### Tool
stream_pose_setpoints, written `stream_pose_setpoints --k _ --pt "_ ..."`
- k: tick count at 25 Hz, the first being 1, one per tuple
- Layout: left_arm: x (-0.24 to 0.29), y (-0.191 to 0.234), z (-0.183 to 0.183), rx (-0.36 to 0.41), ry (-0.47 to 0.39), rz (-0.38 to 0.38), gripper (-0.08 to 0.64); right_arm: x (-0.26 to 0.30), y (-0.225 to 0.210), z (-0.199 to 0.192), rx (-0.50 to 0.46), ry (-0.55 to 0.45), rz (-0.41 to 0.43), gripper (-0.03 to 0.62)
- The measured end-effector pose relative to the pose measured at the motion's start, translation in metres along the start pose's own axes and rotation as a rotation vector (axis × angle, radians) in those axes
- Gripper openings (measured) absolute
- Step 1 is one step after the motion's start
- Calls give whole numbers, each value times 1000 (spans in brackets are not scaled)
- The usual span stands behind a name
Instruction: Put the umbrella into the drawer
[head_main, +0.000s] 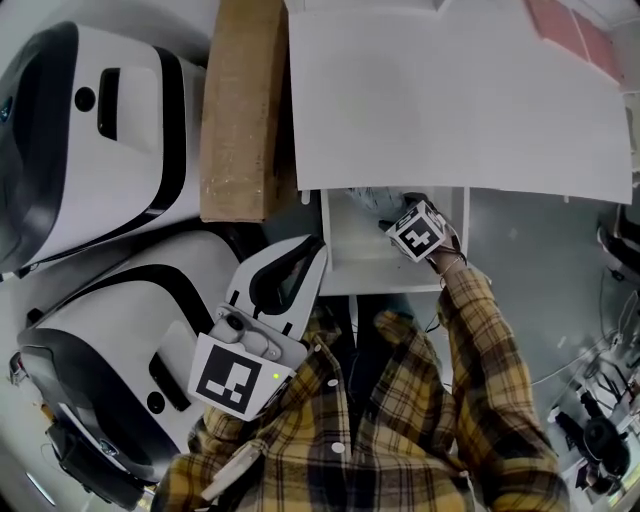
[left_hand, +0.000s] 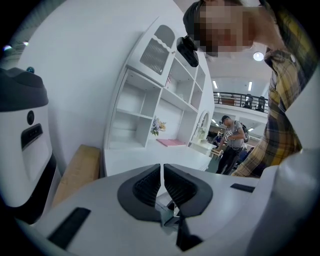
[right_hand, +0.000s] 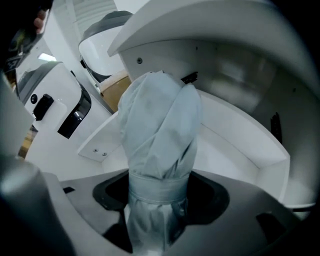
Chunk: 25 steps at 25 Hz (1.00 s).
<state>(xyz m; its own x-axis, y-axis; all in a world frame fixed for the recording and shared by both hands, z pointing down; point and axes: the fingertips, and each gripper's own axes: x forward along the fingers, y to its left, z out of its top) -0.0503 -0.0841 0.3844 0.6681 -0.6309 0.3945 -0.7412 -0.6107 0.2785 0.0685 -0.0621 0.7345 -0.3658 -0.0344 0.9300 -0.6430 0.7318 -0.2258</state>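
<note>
A folded pale grey-blue umbrella (right_hand: 157, 130), bound by its strap, stands up between the jaws of my right gripper (right_hand: 159, 195), which is shut on it. Its tip points into the open white drawer (right_hand: 240, 145) under the desk top. In the head view the right gripper (head_main: 408, 218) reaches into the drawer (head_main: 345, 272), and a bit of the umbrella (head_main: 368, 197) shows at the drawer's back. My left gripper (head_main: 285, 275) hangs low at the left, away from the drawer. In its own view the left gripper (left_hand: 162, 170) is shut with nothing in it.
The white desk top (head_main: 450, 100) overhangs the drawer's back. A brown cardboard box (head_main: 240, 110) lies left of the desk. Two large white-and-black machines (head_main: 90, 120) (head_main: 110, 350) fill the left side. White shelves (left_hand: 150, 100) and a distant person (left_hand: 231, 142) show in the left gripper view.
</note>
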Motion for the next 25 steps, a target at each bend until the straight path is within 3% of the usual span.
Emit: stream_pose_setpoints --k 5,11,25 --pt "3 -5 -5 -4 13 -14 37 5 -12 -12 68 12 -43 307" --pt "8 -8 -10 0 29 -26 37 11 -22 -21 78 12 -88 307" --pt "28 -21 -20 11 73 -60 37 26 -11 -25 61 19 -54 307"
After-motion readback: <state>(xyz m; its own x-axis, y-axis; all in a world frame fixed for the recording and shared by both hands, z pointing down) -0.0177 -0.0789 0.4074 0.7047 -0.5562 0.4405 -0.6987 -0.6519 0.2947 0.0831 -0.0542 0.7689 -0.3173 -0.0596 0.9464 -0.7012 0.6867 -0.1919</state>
